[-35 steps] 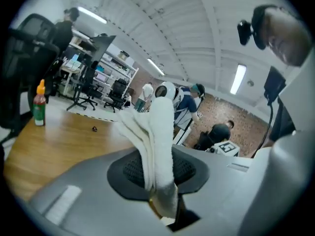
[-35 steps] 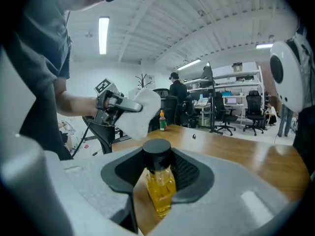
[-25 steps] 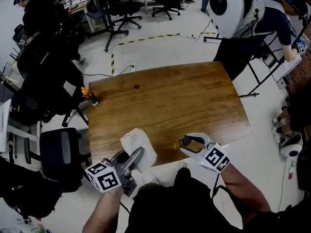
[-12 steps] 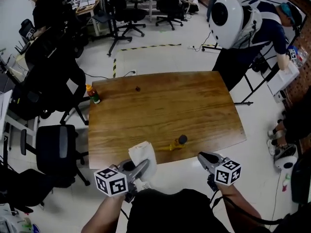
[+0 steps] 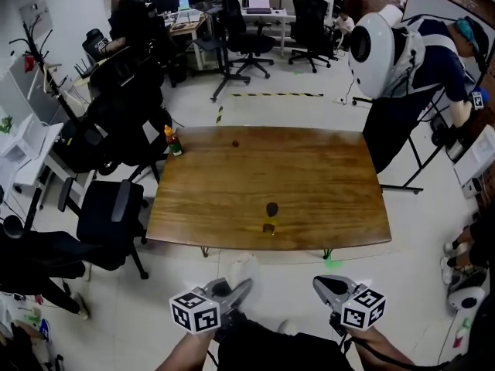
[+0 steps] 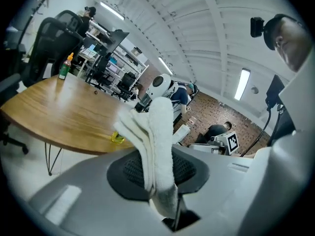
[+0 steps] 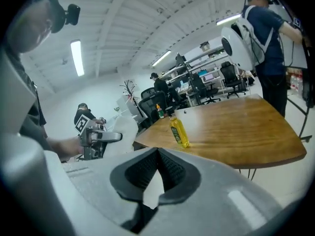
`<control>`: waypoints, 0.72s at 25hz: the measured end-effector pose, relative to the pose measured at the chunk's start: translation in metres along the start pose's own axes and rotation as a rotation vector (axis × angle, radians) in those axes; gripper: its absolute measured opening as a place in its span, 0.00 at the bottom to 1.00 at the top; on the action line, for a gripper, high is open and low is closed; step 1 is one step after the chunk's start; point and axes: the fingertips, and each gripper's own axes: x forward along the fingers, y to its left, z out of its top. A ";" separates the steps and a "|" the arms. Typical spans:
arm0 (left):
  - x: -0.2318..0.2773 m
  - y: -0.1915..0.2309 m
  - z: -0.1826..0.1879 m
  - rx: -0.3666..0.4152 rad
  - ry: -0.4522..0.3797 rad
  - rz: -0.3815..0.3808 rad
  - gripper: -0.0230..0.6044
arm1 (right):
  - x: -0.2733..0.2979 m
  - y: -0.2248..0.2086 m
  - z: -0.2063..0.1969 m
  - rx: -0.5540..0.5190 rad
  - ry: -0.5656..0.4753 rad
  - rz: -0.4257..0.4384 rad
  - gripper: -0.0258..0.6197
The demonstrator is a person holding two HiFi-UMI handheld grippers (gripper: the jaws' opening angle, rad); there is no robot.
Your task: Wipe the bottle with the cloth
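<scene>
Rig notes: left gripper point(image 5: 236, 286) and right gripper point(image 5: 321, 286) share a build, with pale grey moulded shells and a white cube point(image 5: 197, 313) bearing black square markers. Forward of the cube, dark ribbed pads point(image 7: 140, 173) line the jaws. Person wears a black top point(image 5: 271, 354).

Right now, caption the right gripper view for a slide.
Right claw, just closed on nothing, looks at the bottle standing on the table.

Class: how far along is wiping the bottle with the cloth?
Done: the yellow bottle stands free on the table. In hand: the left gripper clamps the white cloth; the right gripper, fingers just closed, is empty. Left: likely nothing; both grippers sit off the table.
</scene>
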 end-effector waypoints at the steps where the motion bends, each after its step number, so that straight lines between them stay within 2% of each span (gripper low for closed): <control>1: 0.001 -0.013 -0.013 0.000 0.002 0.007 0.20 | -0.012 0.000 -0.011 -0.018 0.013 0.011 0.06; 3: 0.000 -0.037 -0.038 0.016 0.010 0.026 0.20 | -0.033 -0.004 -0.036 -0.024 0.048 0.035 0.06; 5: -0.007 -0.058 -0.058 0.027 0.013 0.044 0.20 | -0.051 -0.007 -0.055 0.016 0.067 0.059 0.06; 9: -0.027 -0.079 -0.082 0.023 0.025 0.082 0.20 | -0.074 0.003 -0.072 0.080 0.055 0.082 0.06; 12: -0.035 -0.082 -0.081 0.016 0.011 0.088 0.20 | -0.080 0.020 -0.070 0.053 0.026 0.093 0.06; 15: -0.042 -0.082 -0.066 -0.017 -0.022 0.051 0.20 | -0.082 0.034 -0.062 0.023 -0.018 0.080 0.06; 18: -0.052 -0.080 -0.051 0.014 -0.020 0.031 0.20 | -0.081 0.046 -0.054 0.033 -0.061 0.045 0.06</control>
